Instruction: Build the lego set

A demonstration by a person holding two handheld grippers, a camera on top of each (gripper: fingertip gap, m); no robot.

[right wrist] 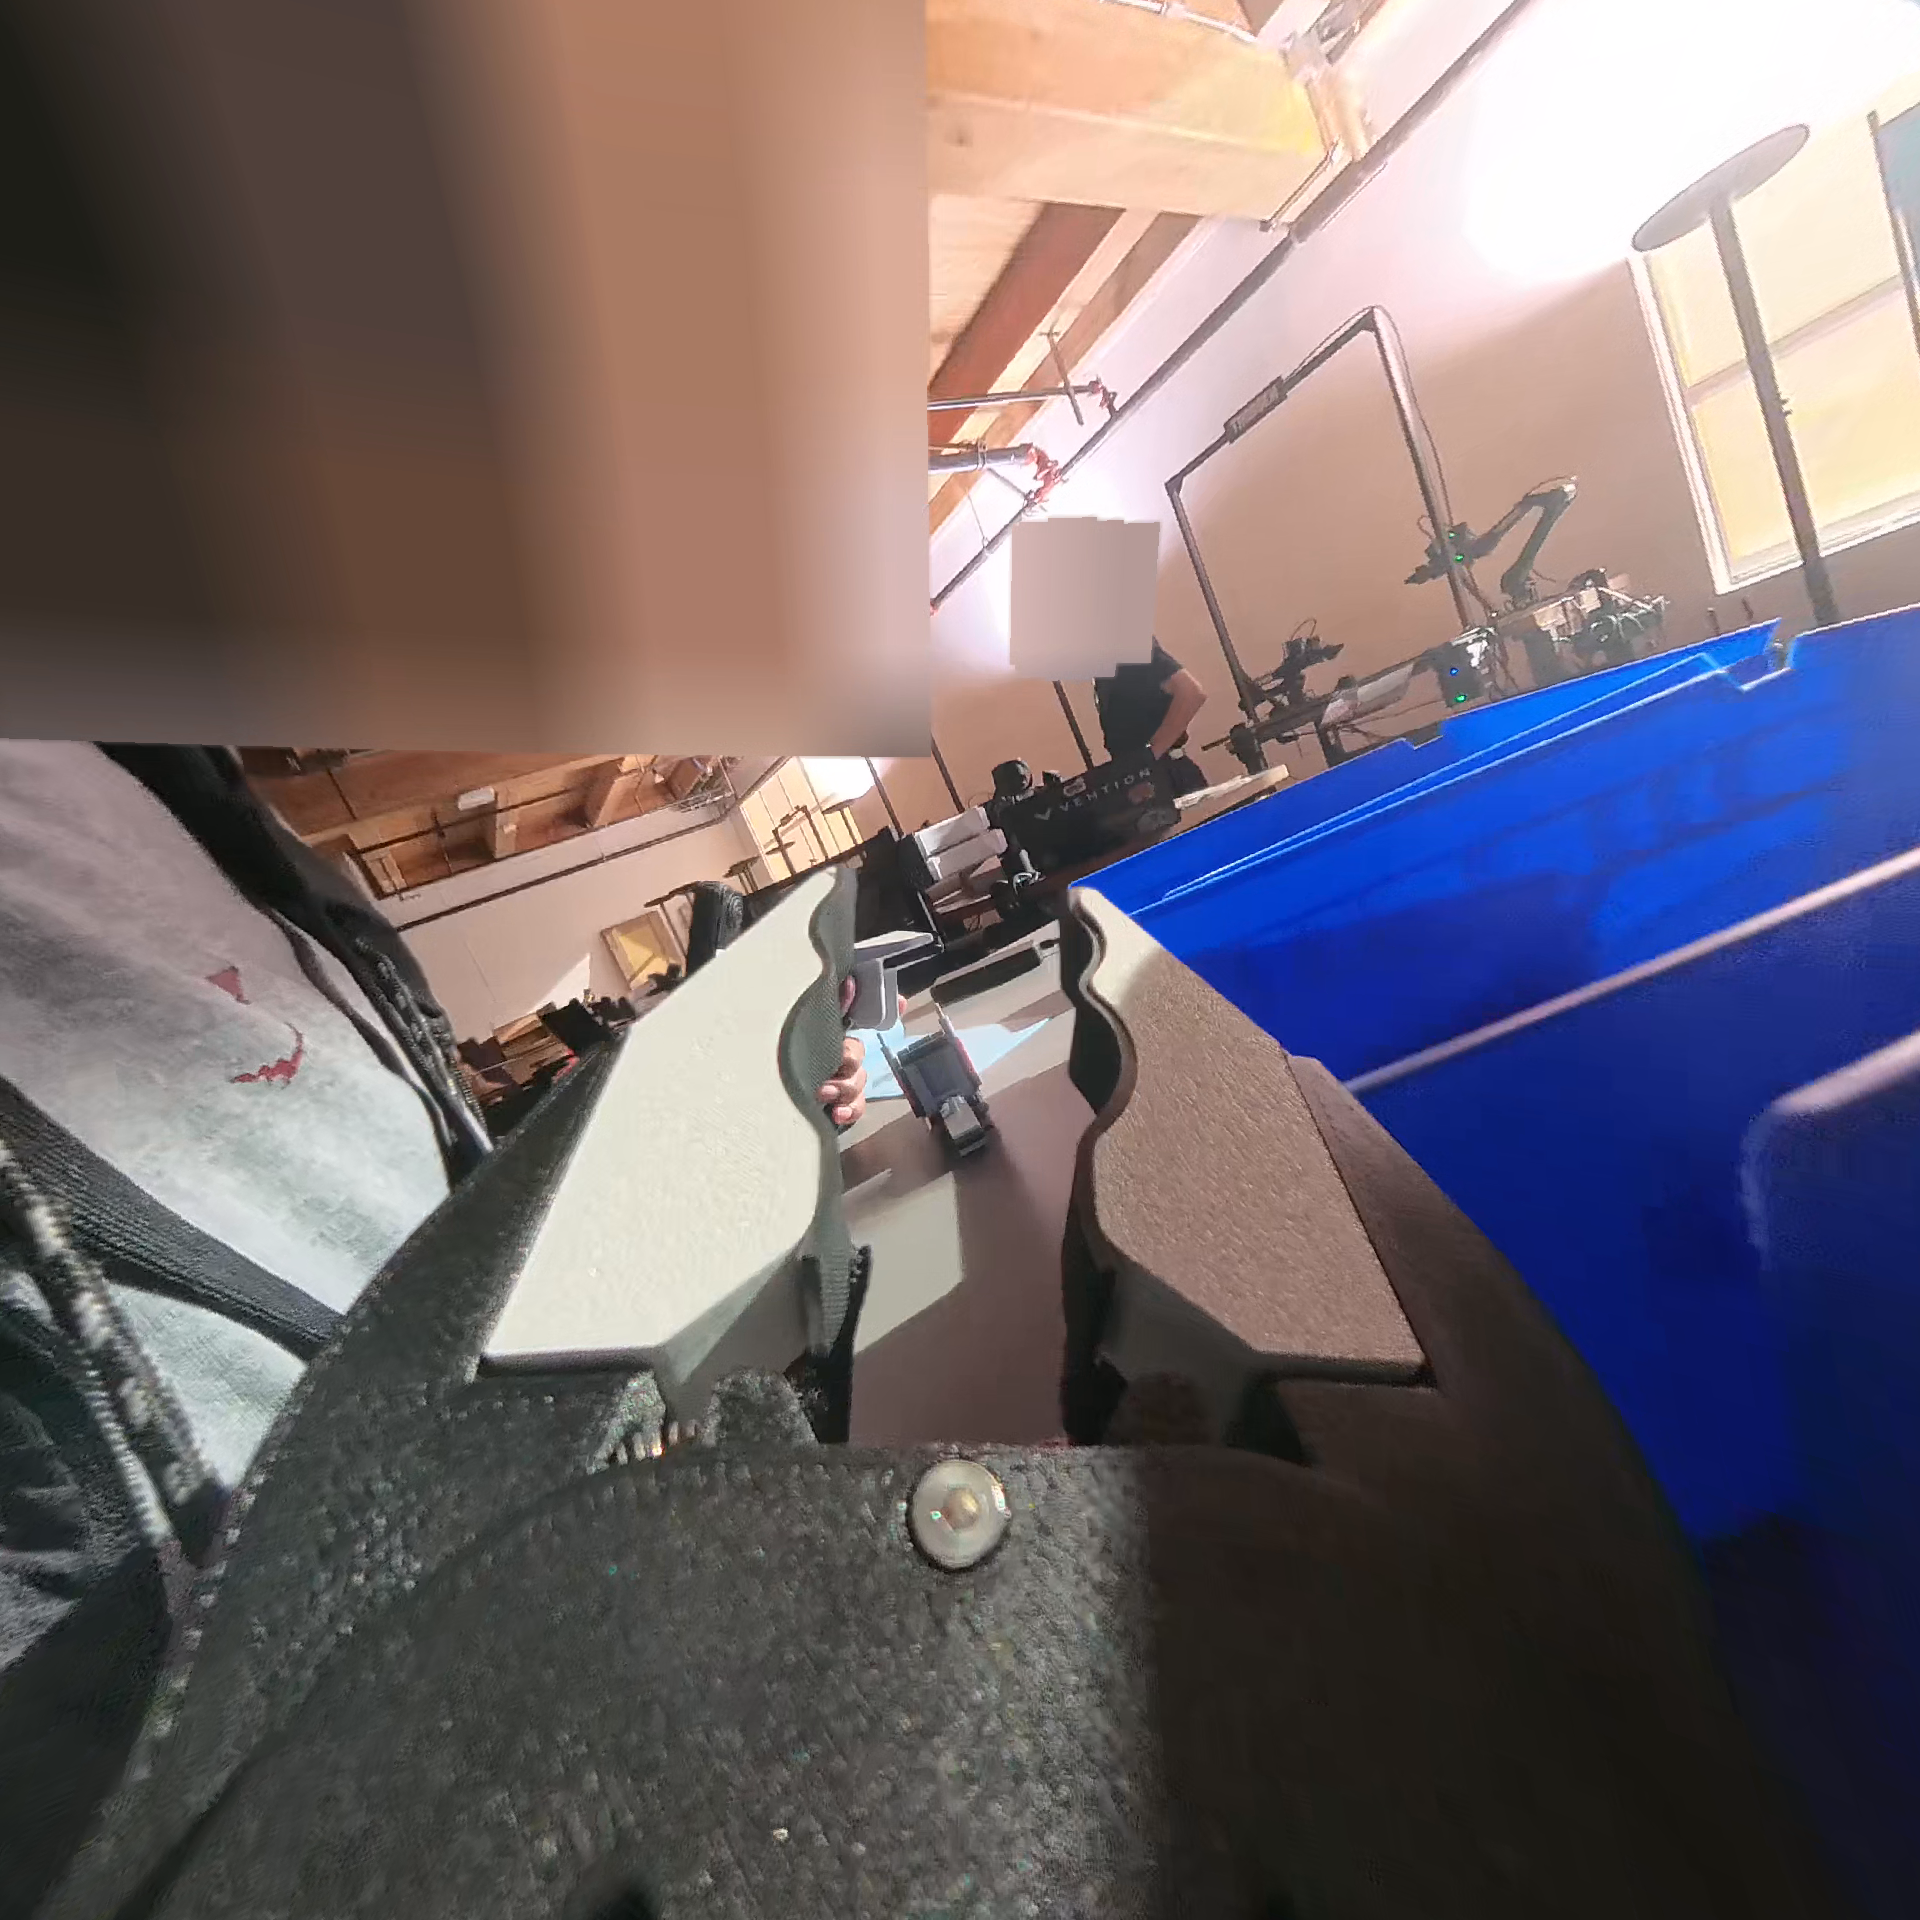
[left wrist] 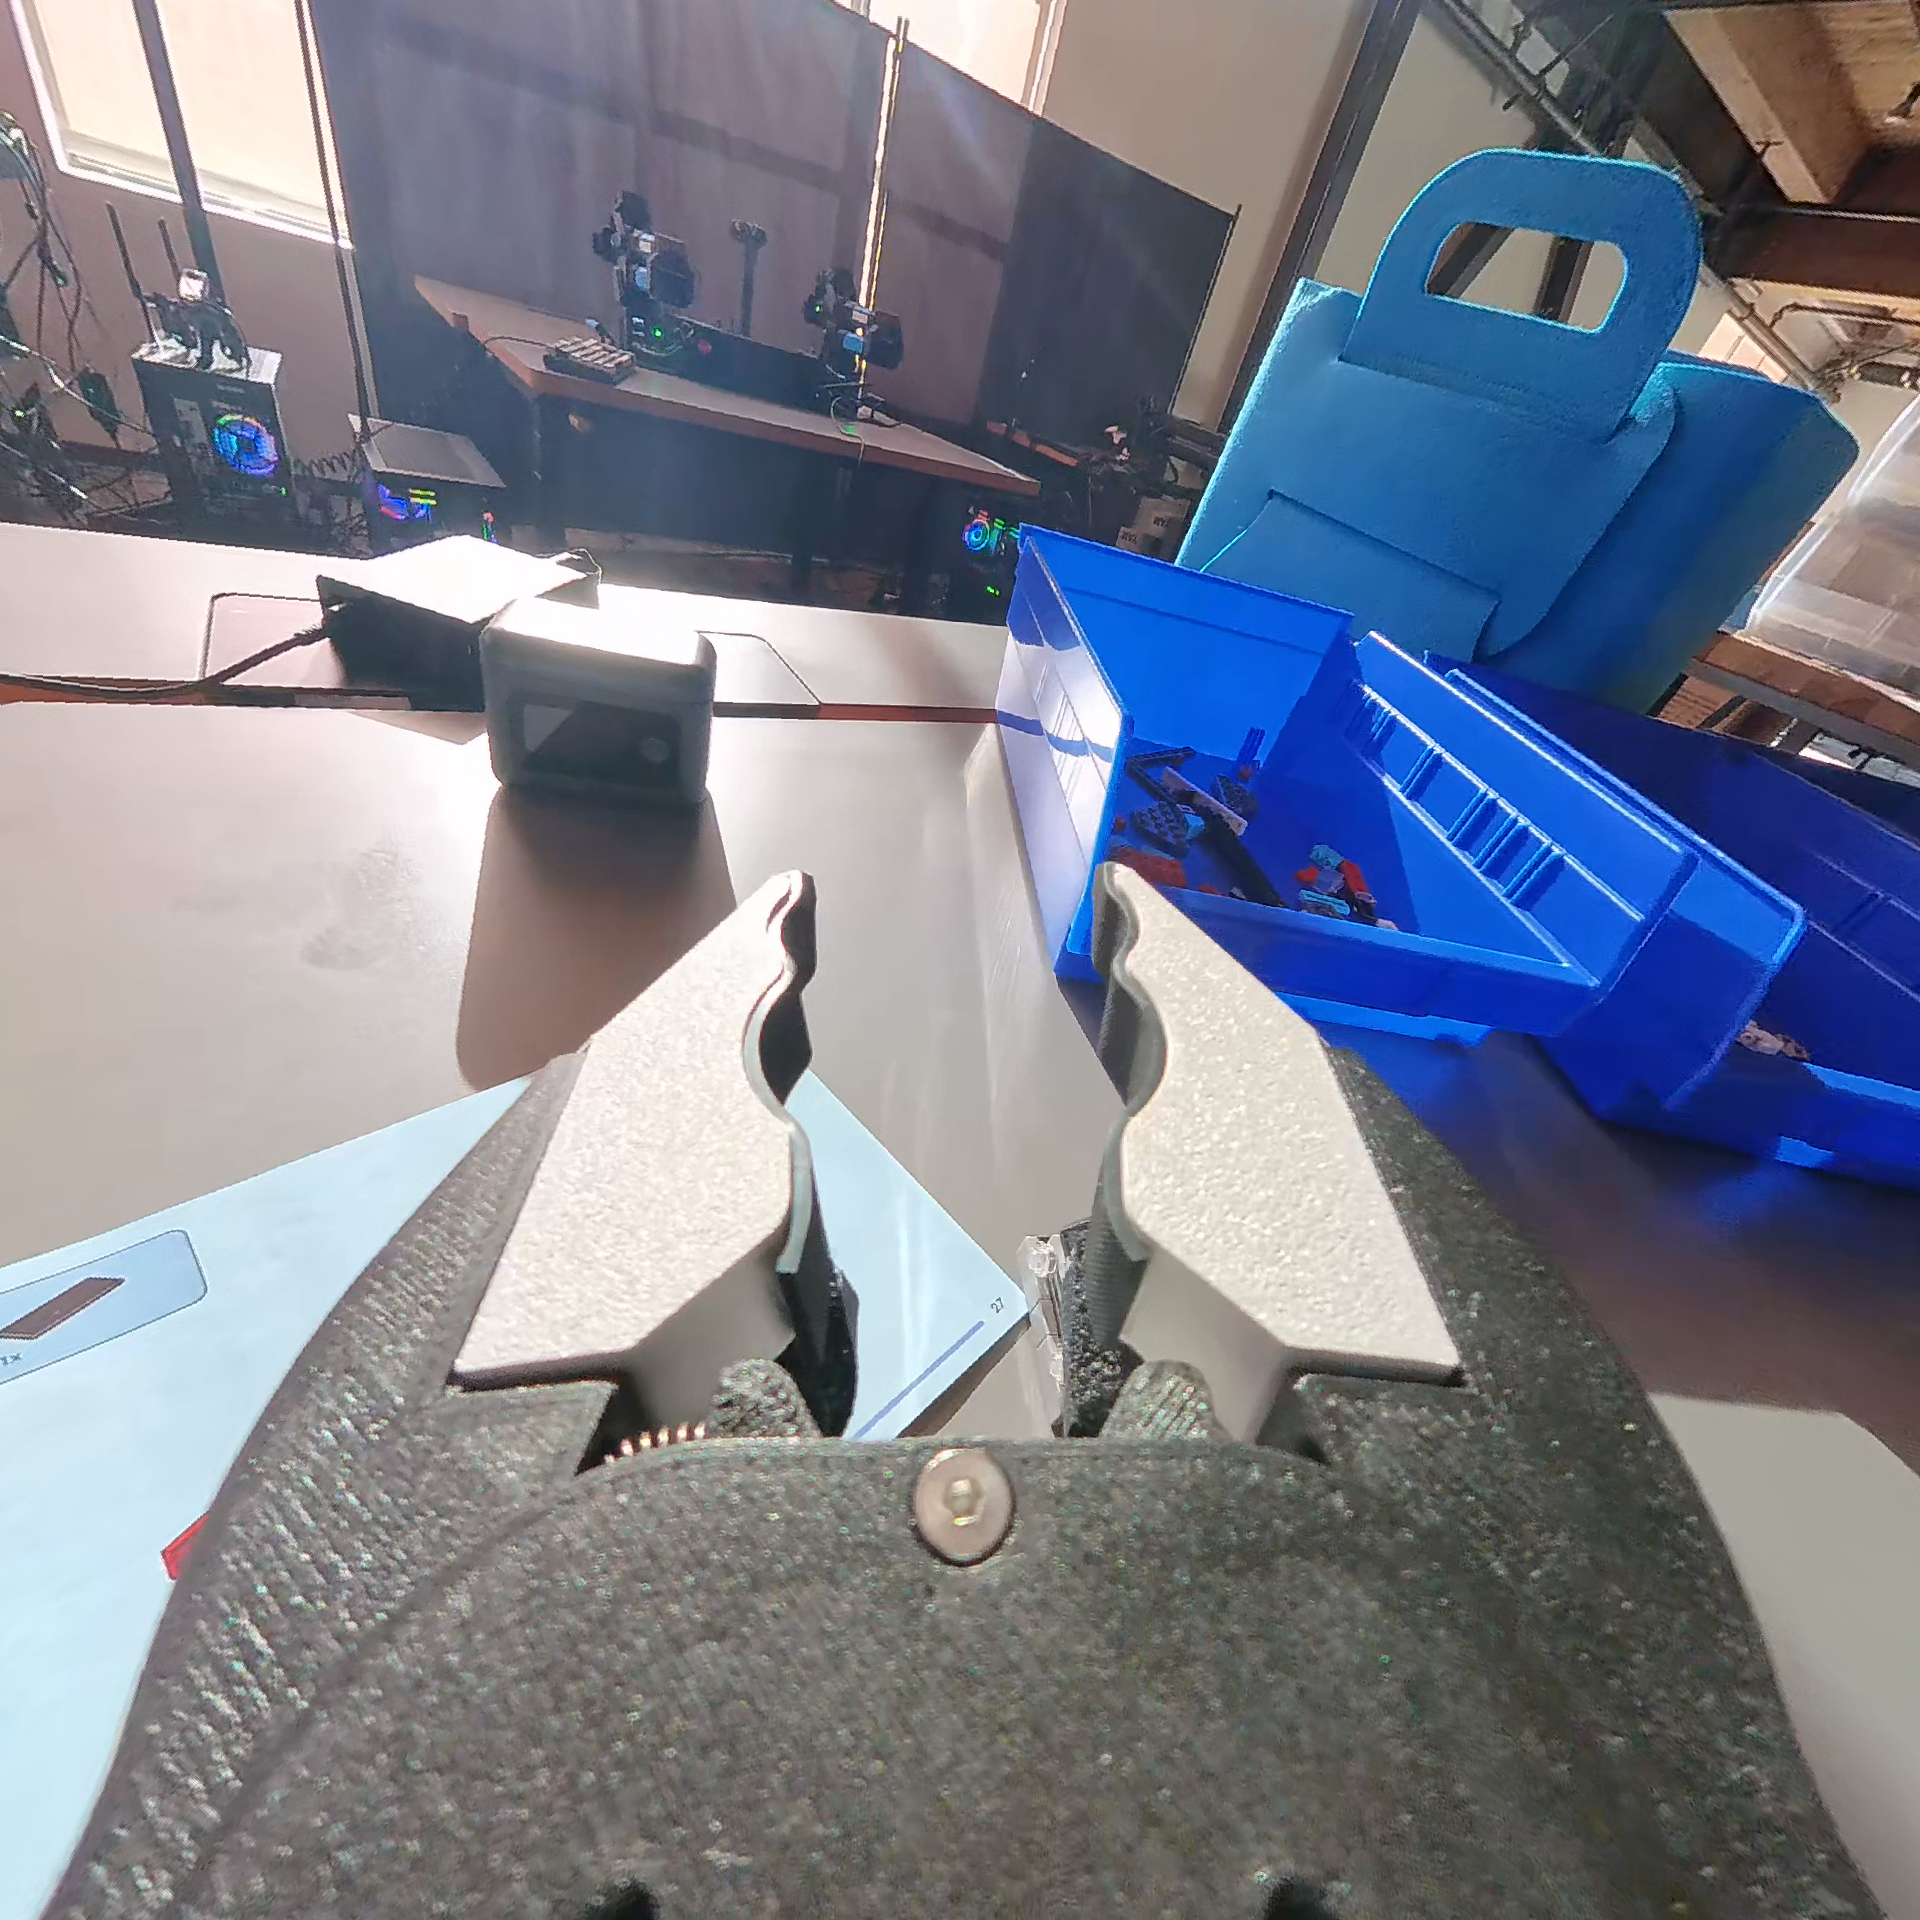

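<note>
Left tongs (left wrist: pixel 951 894) stand open and empty, low over the worktop (left wrist: pixel 260 883), with the instruction booklet (left wrist: pixel 312 1299) beneath. Loose lego pieces (left wrist: pixel 1236 842) lie in the blue bin (left wrist: pixel 1081 727) just ahead and to the right. Right tongs (right wrist: pixel 961 914), also open and empty, point away from that store, the bin wall (right wrist: pixel 1558 987) close on their right. The left appears better placed to pick.

My left gripper (left wrist: pixel 951 914) has pale grey fingers on a speckled black body. Beside it I see a bright blue plastic bin (left wrist: pixel 1226 831) holding red, black and light-blue small bricks (left wrist: pixel 1226 831), a lighter blue felt bag (left wrist: pixel 1507 436), and a dark brown table (left wrist: pixel 260 914).
</note>
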